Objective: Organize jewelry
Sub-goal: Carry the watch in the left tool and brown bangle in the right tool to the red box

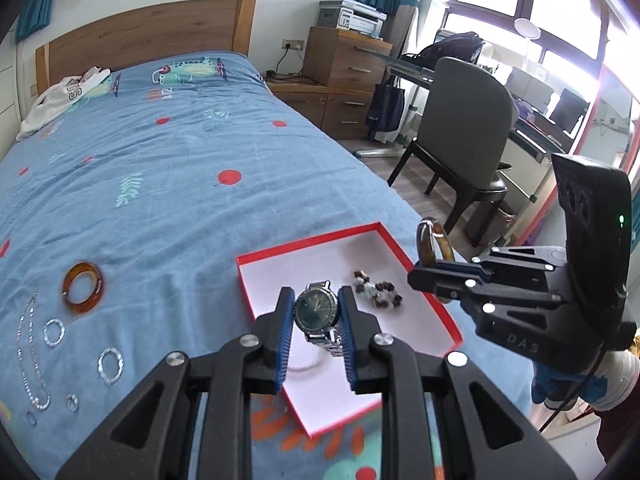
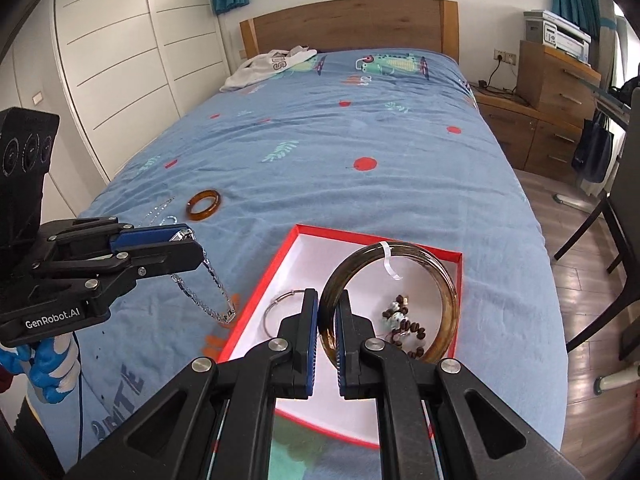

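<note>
My left gripper (image 1: 316,296) is shut on a silver watch (image 1: 316,312) with a dark dial, held above the near left part of a red-rimmed white tray (image 1: 304,264) on the bed. In the right wrist view the watch strap (image 2: 212,288) dangles from the left gripper (image 2: 192,242), left of the tray (image 2: 380,236). My right gripper (image 2: 328,304) is shut on a dark brown bangle (image 2: 452,292) over the tray; the left wrist view shows that bangle (image 1: 434,240) upright in the right gripper (image 1: 432,276). A beaded bracelet (image 2: 404,320) and a thin silver bangle (image 2: 276,308) lie in the tray.
An amber bangle (image 1: 83,288), a silver necklace (image 1: 28,360) and several silver rings (image 1: 111,364) lie on the blue bedspread left of the tray. The bed's edge runs just right of the tray. A dark chair (image 1: 460,120) and drawers (image 1: 344,64) stand beyond. White clothing (image 2: 272,64) lies by the headboard.
</note>
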Demonstrator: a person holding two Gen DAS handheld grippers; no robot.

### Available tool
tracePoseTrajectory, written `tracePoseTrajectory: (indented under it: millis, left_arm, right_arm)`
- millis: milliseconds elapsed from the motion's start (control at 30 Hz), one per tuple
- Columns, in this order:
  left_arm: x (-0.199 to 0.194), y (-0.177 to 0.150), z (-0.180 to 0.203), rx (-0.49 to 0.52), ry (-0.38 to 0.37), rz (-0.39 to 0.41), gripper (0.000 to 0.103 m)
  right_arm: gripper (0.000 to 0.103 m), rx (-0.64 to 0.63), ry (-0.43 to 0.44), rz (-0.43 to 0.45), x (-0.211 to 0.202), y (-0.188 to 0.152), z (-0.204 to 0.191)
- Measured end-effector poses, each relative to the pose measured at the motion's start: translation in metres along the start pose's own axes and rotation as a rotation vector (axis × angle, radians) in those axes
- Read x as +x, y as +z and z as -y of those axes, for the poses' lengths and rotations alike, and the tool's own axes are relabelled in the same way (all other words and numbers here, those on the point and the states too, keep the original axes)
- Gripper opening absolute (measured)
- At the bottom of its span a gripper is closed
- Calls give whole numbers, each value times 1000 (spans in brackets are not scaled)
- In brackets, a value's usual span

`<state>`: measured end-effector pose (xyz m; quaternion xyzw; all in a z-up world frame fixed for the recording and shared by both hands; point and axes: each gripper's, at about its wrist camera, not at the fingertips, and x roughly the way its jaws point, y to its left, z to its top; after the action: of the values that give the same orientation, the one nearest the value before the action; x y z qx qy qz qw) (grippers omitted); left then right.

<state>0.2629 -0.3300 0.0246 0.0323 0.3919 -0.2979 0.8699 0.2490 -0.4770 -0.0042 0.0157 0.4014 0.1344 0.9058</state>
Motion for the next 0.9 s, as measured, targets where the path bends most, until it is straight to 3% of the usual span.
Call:
tracePoseTrajectory:
  millis: [167, 400, 667, 900]
  left_arm:
    - [52, 14, -12, -10, 18, -34, 20]
    - [112, 6, -29, -43, 28, -109, 20]
    - [145, -11, -34, -47, 6, -177, 20]
    - [153, -13, -33, -58, 12, -182, 21]
  right_arm:
    - [8, -16, 7, -61, 41, 8, 25]
    - [8, 9, 25, -130, 91, 4, 51]
    - [9, 12, 27, -202, 121, -2, 61]
    - [10, 6, 20, -232, 128, -7, 61]
